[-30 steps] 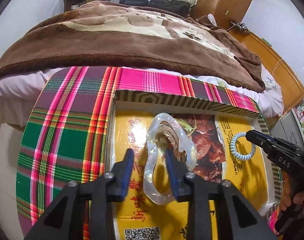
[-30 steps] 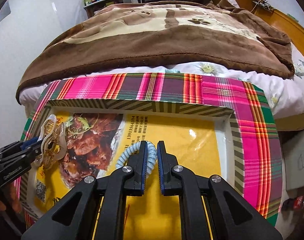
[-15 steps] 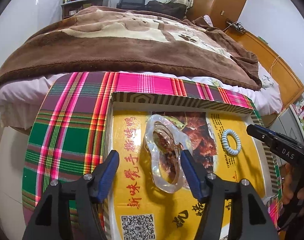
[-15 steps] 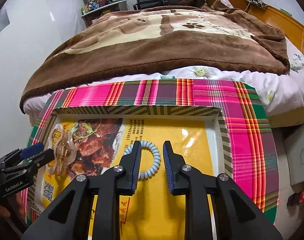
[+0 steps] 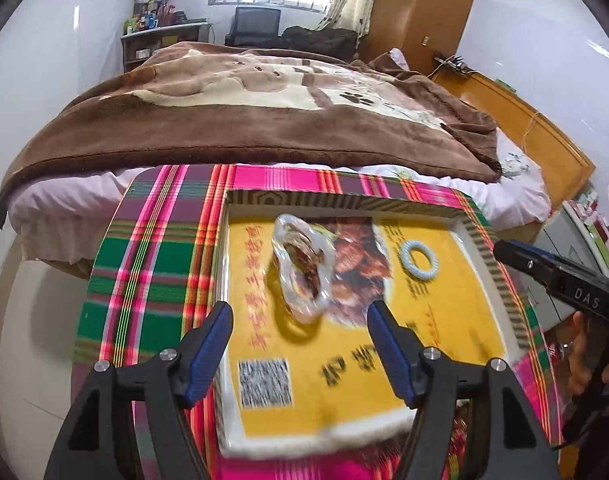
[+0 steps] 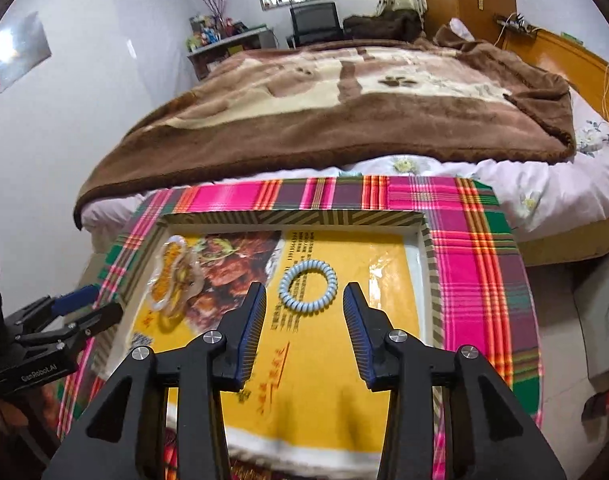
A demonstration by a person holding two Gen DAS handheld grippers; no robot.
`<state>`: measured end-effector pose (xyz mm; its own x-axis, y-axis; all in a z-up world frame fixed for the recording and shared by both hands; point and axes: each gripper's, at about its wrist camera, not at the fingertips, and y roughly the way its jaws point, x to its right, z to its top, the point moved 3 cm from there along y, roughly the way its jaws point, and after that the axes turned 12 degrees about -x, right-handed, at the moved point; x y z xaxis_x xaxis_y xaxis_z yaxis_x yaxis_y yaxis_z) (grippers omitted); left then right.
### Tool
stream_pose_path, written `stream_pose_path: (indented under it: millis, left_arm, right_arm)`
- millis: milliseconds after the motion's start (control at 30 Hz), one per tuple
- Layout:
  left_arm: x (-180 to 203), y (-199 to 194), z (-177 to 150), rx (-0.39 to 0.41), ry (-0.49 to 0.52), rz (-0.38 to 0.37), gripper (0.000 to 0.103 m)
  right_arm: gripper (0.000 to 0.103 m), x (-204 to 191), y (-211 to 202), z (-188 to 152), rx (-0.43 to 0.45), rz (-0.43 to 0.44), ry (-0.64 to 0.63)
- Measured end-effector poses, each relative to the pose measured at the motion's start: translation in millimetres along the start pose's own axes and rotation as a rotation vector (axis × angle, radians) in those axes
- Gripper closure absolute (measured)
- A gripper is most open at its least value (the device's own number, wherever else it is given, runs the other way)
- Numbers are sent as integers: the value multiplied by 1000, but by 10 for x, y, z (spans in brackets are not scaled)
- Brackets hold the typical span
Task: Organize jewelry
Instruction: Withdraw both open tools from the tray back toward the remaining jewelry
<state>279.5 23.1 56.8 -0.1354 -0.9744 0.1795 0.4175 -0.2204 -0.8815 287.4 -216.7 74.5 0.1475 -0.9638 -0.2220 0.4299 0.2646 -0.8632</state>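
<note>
A clear plastic hair claw [image 5: 302, 270] lies in the left part of a shallow box tray [image 5: 344, 200] lined with yellow printed paper. A pale blue spiral hair tie [image 5: 417, 259] lies to its right. My left gripper [image 5: 300, 328] is open and empty, pulled back just short of the claw. My right gripper [image 6: 304, 312] is open and empty, just short of the hair tie [image 6: 307, 286]. The claw [image 6: 176, 276] and the tray rim [image 6: 288, 216] also show in the right wrist view. Each gripper appears at the other view's edge.
The tray sits on a small table covered with a pink, green and red plaid cloth [image 5: 152, 264]. A bed with a brown blanket [image 5: 244, 120] stands right behind it. A wooden headboard [image 5: 544, 136] is at the right. White floor [image 5: 36, 320] lies left.
Both grippers opened and let go: the left released the hair claw, the right released the hair tie. Both have drawn back and up from the tray, leaving the items lying in it.
</note>
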Motion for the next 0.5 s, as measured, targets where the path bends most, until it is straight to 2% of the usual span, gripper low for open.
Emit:
stream_pose_path:
  millis: [200, 300, 500]
  left_arm:
    - [112, -314, -332, 36, 27, -41, 34]
    - [159, -429, -530, 50, 39, -36, 33]
    - [159, -559, -859, 50, 38, -72, 33]
  right_arm:
    - [62, -19, -342, -356, 37, 26, -15]
    - [62, 15, -474, -573, 44, 26, -20]
    - [62, 138, -693, -999, 59, 31, -6]
